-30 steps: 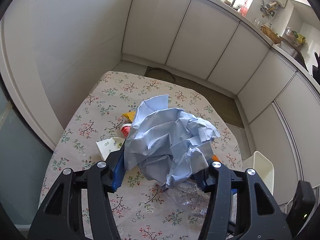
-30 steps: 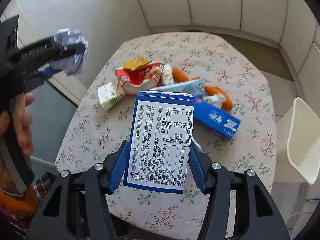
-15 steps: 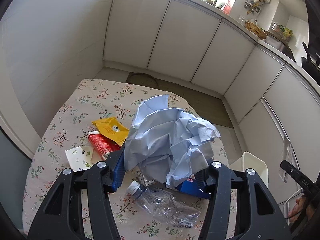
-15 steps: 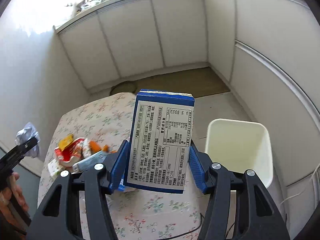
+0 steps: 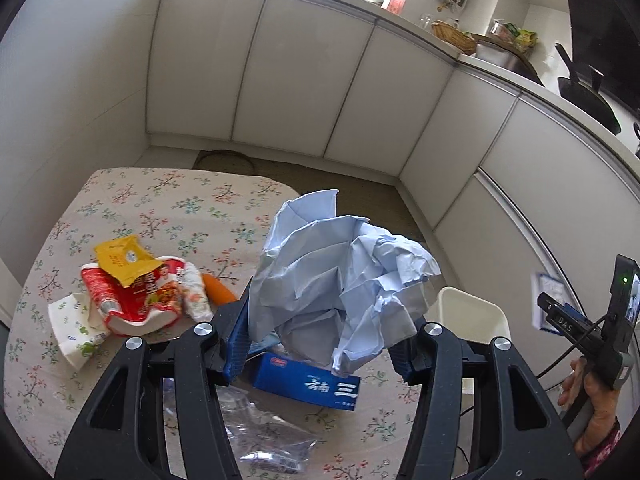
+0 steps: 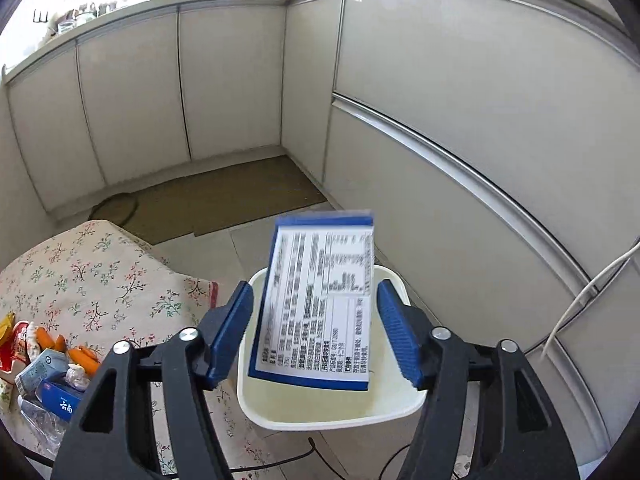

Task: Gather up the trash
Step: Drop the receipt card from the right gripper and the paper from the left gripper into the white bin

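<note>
You stand in a kitchen corner lined with white cabinet doors (image 6: 232,80), a brown mat (image 6: 224,196) on the tiled floor, and a bench (image 5: 168,204) under a flowered cloth close by. Your left tongs (image 5: 320,340) are clamped on a crumpled ball of pale blue paper (image 5: 340,276), their blue pads pressing into its sides, and you hold it over the near part of the bench. Below it on the cloth lie a blue box with white lettering (image 5: 308,384) and a crushed clear plastic bottle (image 5: 264,440); further left sit a red cup-noodle wrapper (image 5: 140,300), a yellow packet (image 5: 120,260) on top of it, a white tissue pack with green print (image 5: 76,328) and an orange carrot (image 5: 218,290). The white trash bin (image 5: 472,312) stands on the floor just beyond the bench edge, to the right. Your right tongs (image 6: 316,332) hang over that bin (image 6: 332,408) and their jaws are opening: the blue-edged carton with a printed label (image 6: 320,304) sits between them, blurred, with a clear gap on each side, so neither pad touches it, and its lower end is already within the bin's rim. In the left wrist view your right hand (image 5: 596,396) shows at the far right edge, gripping the handle.
</note>
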`<state>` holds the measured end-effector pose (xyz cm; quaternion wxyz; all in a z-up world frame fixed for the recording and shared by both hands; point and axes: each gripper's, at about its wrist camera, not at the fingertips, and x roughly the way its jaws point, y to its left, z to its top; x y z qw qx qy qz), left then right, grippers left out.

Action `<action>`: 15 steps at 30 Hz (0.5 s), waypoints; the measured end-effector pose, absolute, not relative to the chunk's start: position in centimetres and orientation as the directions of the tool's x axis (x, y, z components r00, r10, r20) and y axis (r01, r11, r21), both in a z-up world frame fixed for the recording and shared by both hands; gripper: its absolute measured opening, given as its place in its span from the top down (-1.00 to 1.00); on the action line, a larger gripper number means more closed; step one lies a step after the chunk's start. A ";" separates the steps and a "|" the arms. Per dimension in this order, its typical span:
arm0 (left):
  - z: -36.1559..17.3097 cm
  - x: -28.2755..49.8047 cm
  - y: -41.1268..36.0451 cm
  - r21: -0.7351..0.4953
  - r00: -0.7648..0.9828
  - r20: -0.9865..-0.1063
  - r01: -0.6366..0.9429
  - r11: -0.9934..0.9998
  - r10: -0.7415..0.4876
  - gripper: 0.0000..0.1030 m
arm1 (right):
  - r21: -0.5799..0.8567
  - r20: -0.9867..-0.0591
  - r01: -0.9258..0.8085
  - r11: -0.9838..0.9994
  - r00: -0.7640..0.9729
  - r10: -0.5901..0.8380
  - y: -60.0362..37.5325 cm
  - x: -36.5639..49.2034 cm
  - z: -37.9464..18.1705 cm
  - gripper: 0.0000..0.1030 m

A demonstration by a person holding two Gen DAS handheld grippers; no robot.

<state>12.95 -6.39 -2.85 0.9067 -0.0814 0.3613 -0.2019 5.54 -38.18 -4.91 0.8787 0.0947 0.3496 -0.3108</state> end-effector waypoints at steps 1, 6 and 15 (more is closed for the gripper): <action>-2.7 12.8 -7.1 -0.298 0.657 -0.614 0.319 0.900 -0.437 -0.03 | -0.044 -0.664 0.624 0.780 0.565 -0.489 -38.4 5.3 -4.6 -0.49; -2.3 12.4 -11.6 -0.330 0.623 -0.597 0.382 0.863 -0.505 -0.04 | -0.046 -0.587 0.682 0.729 0.572 -0.573 -39.7 3.1 -3.3 -0.73; -2.3 12.2 -23.0 -0.372 0.508 -0.594 0.514 0.773 -0.624 -0.04 | -0.010 -0.526 0.804 0.594 0.501 -0.687 -44.5 -1.1 -1.3 -0.84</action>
